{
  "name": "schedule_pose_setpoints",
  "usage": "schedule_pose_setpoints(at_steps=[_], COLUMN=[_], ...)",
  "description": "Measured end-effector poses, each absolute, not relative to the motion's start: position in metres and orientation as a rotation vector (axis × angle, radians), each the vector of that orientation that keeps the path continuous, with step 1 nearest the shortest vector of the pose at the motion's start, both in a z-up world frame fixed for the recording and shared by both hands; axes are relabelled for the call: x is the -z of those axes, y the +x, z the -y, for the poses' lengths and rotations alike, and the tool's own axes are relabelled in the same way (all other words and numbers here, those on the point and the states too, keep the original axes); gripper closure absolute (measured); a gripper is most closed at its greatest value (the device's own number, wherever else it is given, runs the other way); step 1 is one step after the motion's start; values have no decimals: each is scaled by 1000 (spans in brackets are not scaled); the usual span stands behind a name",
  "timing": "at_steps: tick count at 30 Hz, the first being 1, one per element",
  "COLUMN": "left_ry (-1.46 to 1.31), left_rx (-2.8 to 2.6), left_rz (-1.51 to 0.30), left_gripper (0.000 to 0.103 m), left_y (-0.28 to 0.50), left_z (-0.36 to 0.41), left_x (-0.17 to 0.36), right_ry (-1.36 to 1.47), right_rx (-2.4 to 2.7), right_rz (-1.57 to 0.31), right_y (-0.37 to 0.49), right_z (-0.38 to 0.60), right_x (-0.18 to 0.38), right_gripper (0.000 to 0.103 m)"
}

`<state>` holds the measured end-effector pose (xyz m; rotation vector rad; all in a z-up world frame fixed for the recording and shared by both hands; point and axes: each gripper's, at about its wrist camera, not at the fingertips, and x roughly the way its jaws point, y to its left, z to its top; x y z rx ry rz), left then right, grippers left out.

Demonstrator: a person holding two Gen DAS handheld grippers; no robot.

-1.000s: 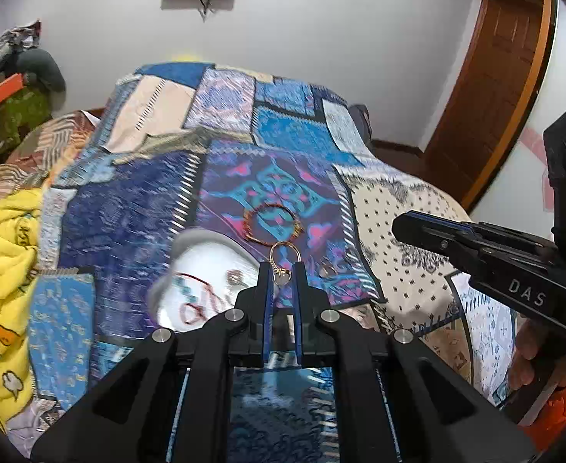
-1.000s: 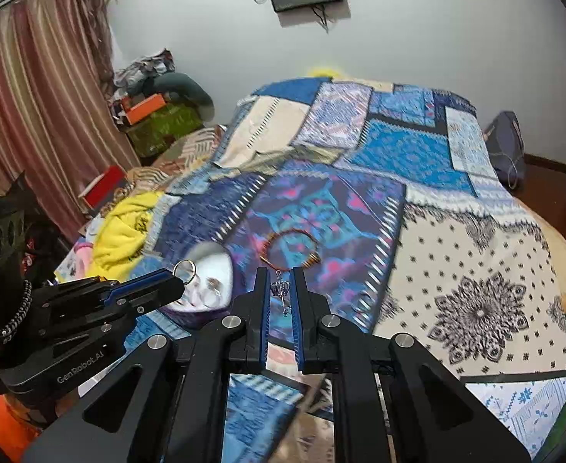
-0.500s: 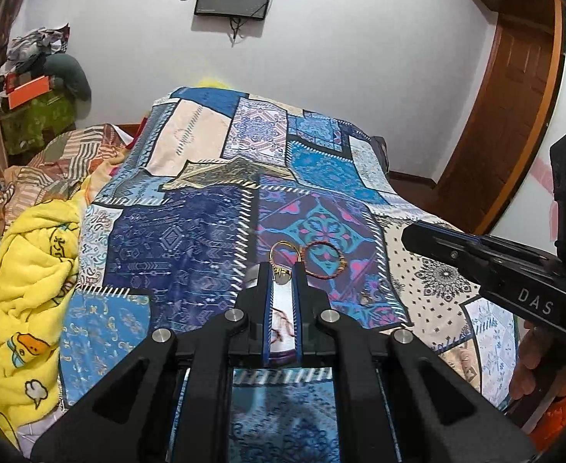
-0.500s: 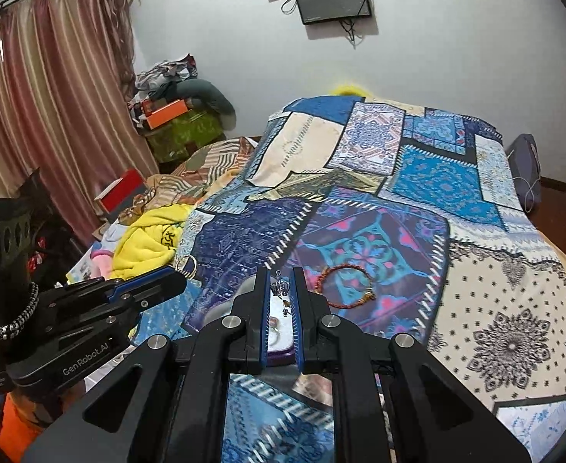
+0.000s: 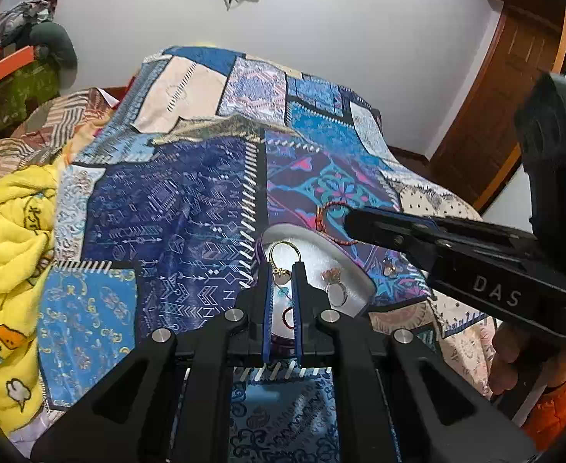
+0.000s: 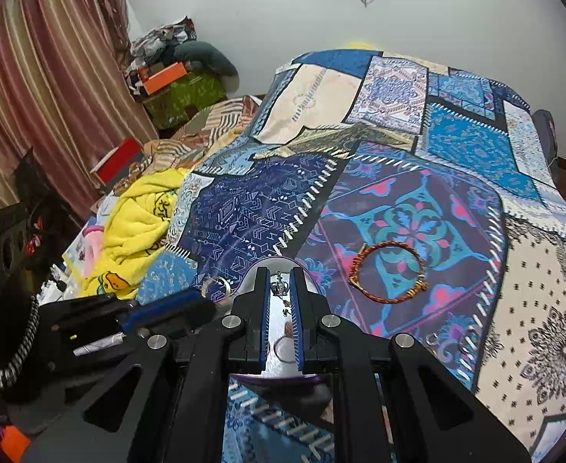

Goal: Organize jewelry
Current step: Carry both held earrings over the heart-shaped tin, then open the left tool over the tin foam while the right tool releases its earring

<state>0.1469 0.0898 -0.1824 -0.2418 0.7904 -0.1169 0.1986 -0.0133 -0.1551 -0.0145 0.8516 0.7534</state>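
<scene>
My left gripper (image 5: 283, 270) is shut on a gold ring with a small pendant (image 5: 284, 254) and holds it just over a round white jewelry tray (image 5: 344, 266) on the bed. The tray holds a ring (image 5: 337, 293) and a red cord (image 5: 288, 314). My right gripper (image 6: 280, 276) is shut on a small silver crown charm (image 6: 279, 288), also over the tray (image 6: 252, 274). An orange-red bracelet (image 6: 389, 272) lies on the purple patch of the bedspread, right of the tray. The left gripper shows in the right wrist view (image 6: 205, 303).
A patchwork bedspread (image 6: 418, 154) covers the bed. A yellow blanket (image 5: 9, 231) lies at the left edge. Small loose rings (image 6: 431, 339) lie on the cover near the tray. Boxes and clothes (image 6: 174, 77) are piled by the curtain. A wooden door (image 5: 514, 96) stands at the right.
Both grippers have come down closer to the tray with their pieces still held. The tray now sits right under both fingertips.
</scene>
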Motion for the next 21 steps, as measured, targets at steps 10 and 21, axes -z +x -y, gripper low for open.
schedule_pose_setpoints(at_steps=[10, 21], left_ry=[-228, -187], left_rx=[151, 131], left_rz=[-817, -830], left_gripper=[95, 95], left_y=[156, 155], left_z=[-84, -80], left_x=[196, 201], right_ry=[-45, -41], right_rx=[-758, -773], right_rz=[-895, -944], right_y=[207, 212], right_z=[0, -3], right_x=[172, 181], right_gripper=[94, 92])
